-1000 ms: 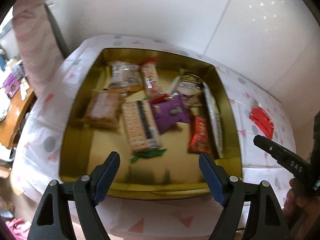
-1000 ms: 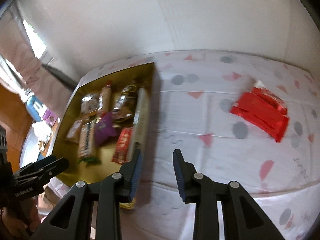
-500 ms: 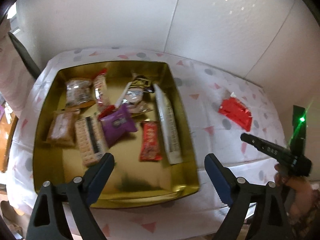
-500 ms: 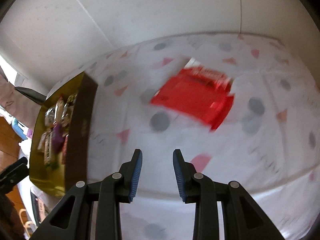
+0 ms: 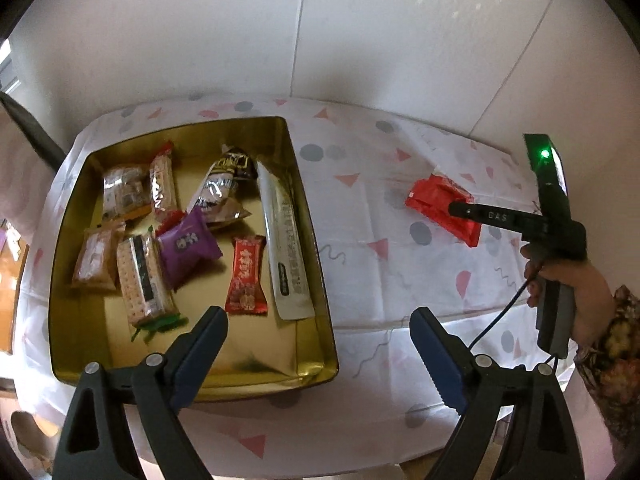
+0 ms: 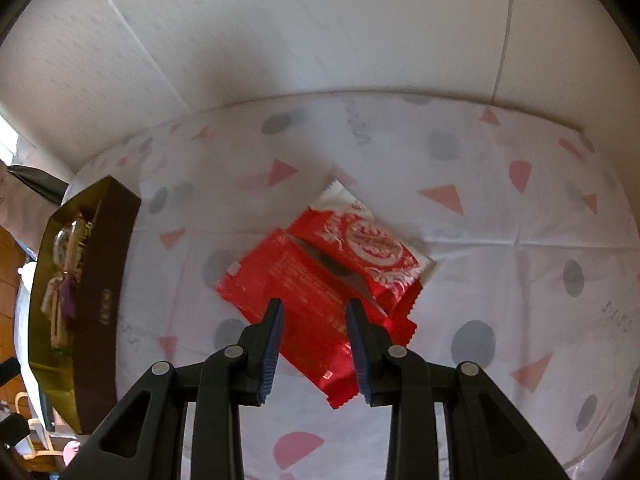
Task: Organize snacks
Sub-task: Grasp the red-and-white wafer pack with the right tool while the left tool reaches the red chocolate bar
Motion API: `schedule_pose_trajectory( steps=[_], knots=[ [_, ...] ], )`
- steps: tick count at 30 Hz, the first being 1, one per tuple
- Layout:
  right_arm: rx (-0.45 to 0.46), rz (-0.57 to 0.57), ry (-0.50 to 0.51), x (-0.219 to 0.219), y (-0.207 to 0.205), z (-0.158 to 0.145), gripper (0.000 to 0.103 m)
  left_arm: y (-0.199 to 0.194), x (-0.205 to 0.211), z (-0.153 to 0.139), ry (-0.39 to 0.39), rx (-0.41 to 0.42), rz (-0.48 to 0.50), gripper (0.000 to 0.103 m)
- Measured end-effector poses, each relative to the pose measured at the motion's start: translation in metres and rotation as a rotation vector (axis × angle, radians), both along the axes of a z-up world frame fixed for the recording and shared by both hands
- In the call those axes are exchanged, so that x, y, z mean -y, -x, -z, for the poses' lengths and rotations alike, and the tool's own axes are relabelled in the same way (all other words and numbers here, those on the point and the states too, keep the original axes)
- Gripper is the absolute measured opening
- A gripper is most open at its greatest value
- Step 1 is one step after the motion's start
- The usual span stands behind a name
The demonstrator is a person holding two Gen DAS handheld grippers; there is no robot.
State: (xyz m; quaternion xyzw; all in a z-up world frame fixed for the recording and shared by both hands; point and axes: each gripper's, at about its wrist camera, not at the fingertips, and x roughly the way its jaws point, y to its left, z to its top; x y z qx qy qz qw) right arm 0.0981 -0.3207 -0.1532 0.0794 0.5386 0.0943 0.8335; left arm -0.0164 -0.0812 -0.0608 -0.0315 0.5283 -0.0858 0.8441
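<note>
A gold tin tray [image 5: 320, 280] on the patterned tablecloth holds several wrapped snacks, among them a purple packet [image 5: 188, 246], a small red packet [image 5: 245, 276] and a long white stick pack [image 5: 286, 240]. A red snack packet [image 6: 320, 280] lies on the cloth right of the tray; it also shows in the left wrist view [image 5: 434, 196]. My right gripper [image 6: 315, 312] is open just above this packet, fingers on either side of its middle. My left gripper [image 5: 318, 320] is wide open and empty over the tray's near right corner.
The table stands in a corner of white walls. The tray's dark outer wall [image 6: 100, 300] is at the left in the right wrist view. A cable hangs from the right gripper handle [image 5: 496, 316]. The table's near edge is just below the left gripper.
My right gripper has swung right from the tray and closed in over the red packet. My left gripper has shifted right, so the tray sits further left in its view.
</note>
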Motion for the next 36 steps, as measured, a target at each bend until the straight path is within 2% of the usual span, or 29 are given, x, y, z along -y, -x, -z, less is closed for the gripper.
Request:
schedule_pose_trajectory(
  steps=[6, 11, 16, 20, 27, 30, 32, 36],
  knots=[
    [-0.029, -0.055, -0.156, -0.009, 0.028, 0.001, 0.036, -0.002, 0.002, 0.004, 0.003, -0.011, -0.034, 0.093],
    [-0.014, -0.079, -0.21, -0.007, 0.044, -0.007, 0.036, -0.007, 0.012, 0.003, -0.003, -0.008, -0.025, 0.093],
    [0.098, 0.009, -0.122, 0.022, 0.034, -0.029, 0.036, -0.008, 0.028, 0.003, -0.022, -0.003, 0.007, 0.093],
    [0.078, 0.041, -0.035, 0.035, 0.007, -0.028, 0.036, -0.008, 0.035, 0.006, -0.02, -0.01, 0.015, 0.093],
    [0.024, -0.01, 0.055, 0.026, -0.033, -0.007, 0.038, -0.004, 0.032, 0.006, -0.026, -0.01, -0.014, 0.093],
    [0.014, 0.001, 0.034, 0.03, -0.042, 0.001, 0.038, -0.003, 0.032, 0.006, -0.031, -0.011, -0.023, 0.093],
    [0.021, 0.015, -0.008, 0.036, -0.041, 0.003, 0.038, -0.003, 0.035, 0.006, -0.04, -0.012, -0.024, 0.093],
    [0.035, 0.008, -0.032, 0.045, -0.034, 0.003, 0.038, -0.009, 0.046, 0.009, -0.045, -0.019, -0.005, 0.093]
  ],
)
